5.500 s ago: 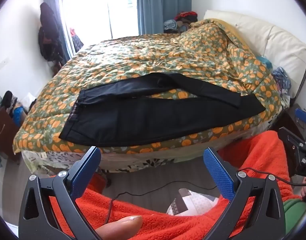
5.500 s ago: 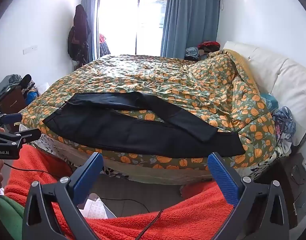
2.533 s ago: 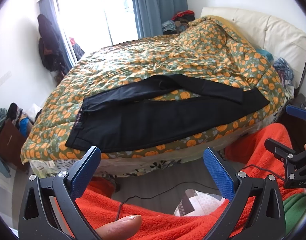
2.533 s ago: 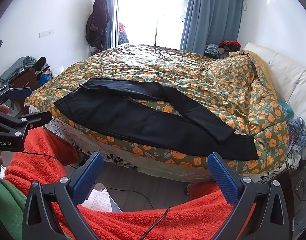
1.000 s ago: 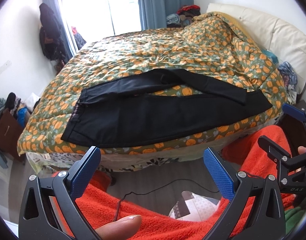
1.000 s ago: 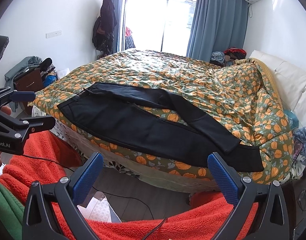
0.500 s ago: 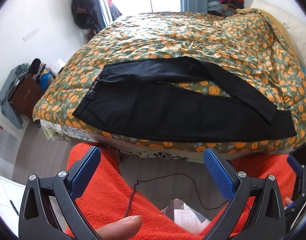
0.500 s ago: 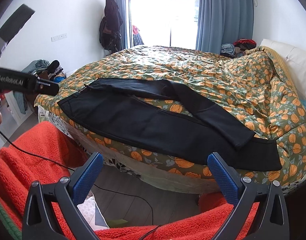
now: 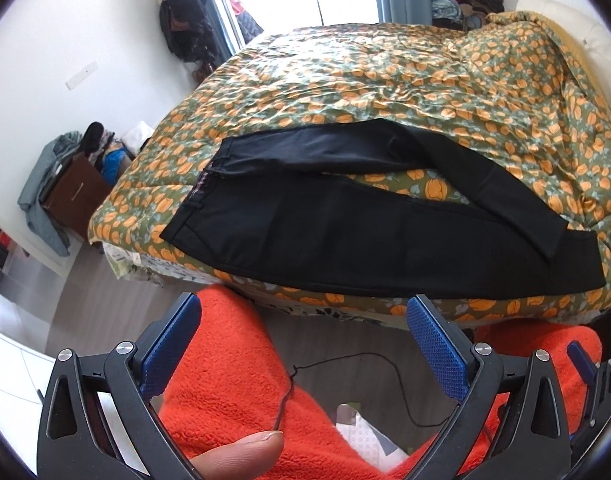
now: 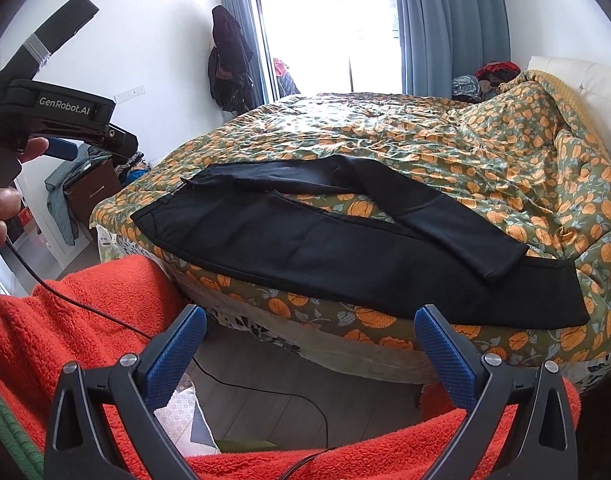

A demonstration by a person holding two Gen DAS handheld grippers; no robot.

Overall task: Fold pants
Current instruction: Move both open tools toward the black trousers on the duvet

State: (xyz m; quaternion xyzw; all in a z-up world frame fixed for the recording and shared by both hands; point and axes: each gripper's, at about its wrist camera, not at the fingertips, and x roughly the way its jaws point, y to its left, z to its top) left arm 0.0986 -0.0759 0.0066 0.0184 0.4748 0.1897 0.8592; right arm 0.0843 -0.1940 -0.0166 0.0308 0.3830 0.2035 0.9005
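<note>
Fingers of both grippers, left (image 9: 303, 344) and right (image 10: 309, 350), are spread wide and empty. The pants (image 9: 345, 224) lie ahead, lengthwise across the bed (image 9: 385, 80), waist on the left, hems on the right.

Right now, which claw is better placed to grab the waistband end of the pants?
Probably left. The left claw faces the pants' waistband side; the right claw sits nearer the leg cuffs. Both are open and short of the bed.

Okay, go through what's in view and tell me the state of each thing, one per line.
Black pants: spread on the bed, unfolded, far leg crossing over the near one.
Left gripper: open, empty, short of the bed.
Right gripper: open, empty, short of the bed.
Floral duvet: rumpled, covering the bed.
Curtains: drawn aside from the window.
</note>
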